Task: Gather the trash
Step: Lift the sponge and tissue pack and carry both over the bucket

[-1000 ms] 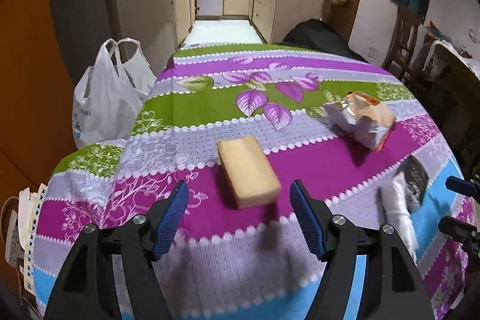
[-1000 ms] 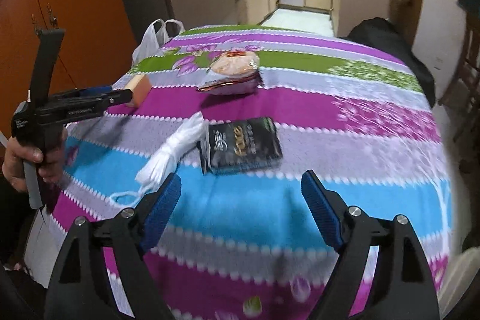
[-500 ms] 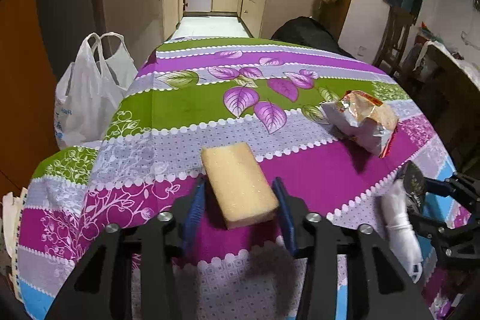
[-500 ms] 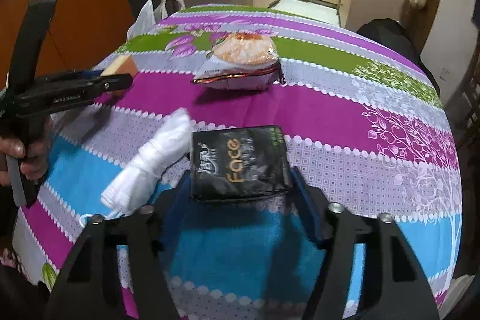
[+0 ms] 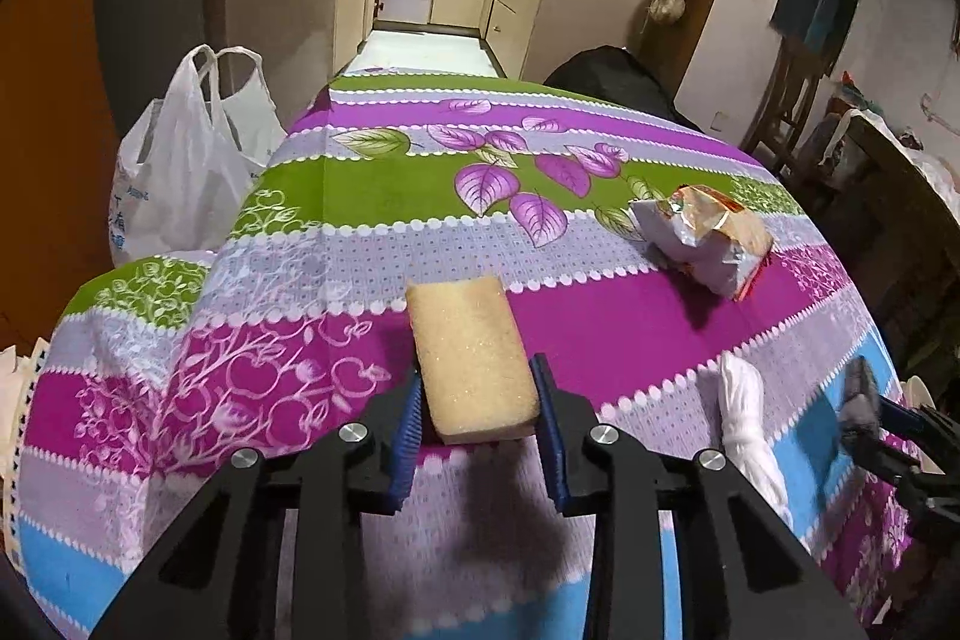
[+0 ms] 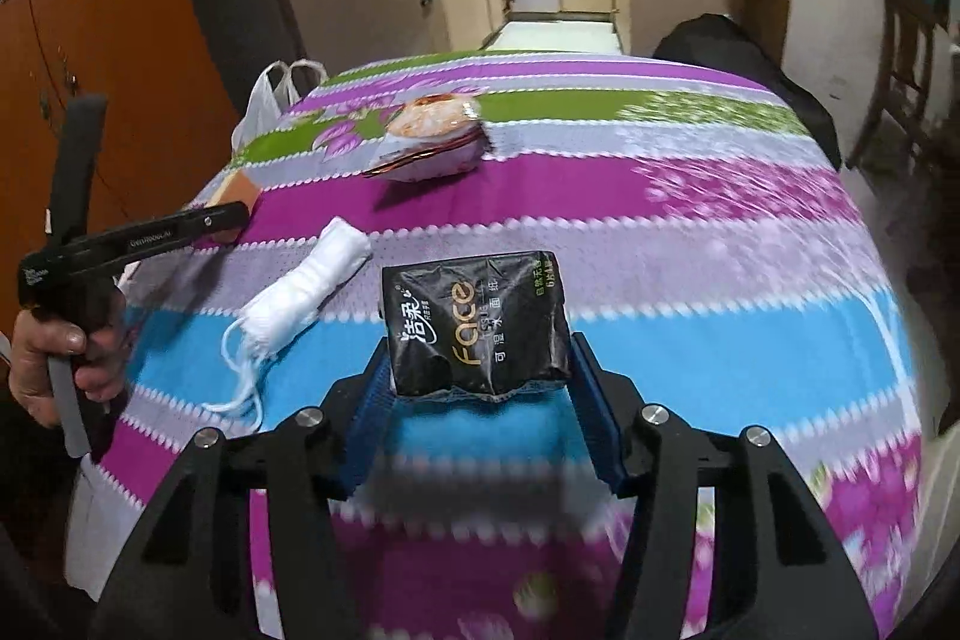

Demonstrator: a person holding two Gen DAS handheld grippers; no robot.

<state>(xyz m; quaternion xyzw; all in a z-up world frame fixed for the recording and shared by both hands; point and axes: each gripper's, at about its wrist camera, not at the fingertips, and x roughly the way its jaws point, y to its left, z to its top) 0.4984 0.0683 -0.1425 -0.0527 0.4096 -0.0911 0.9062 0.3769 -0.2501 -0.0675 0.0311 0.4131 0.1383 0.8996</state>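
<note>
Both pairs of jaws have just been closing: the left gripper (image 5: 477, 412) now pinches the tan rectangular sponge (image 5: 471, 355), the right gripper (image 6: 480, 400) clamps the crinkled black tissue pack (image 6: 474, 325), both at the near part of the striped floral tablecloth (image 5: 360, 196).

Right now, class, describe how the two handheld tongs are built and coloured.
Both the left tongs and the right tongs have matte black angular arms with silver round bolt heads and ribbed blue pads on the inner faces. Seen side-on, the left one has a pistol-style black handle, small white lettering and a grey trigger bar.
</note>
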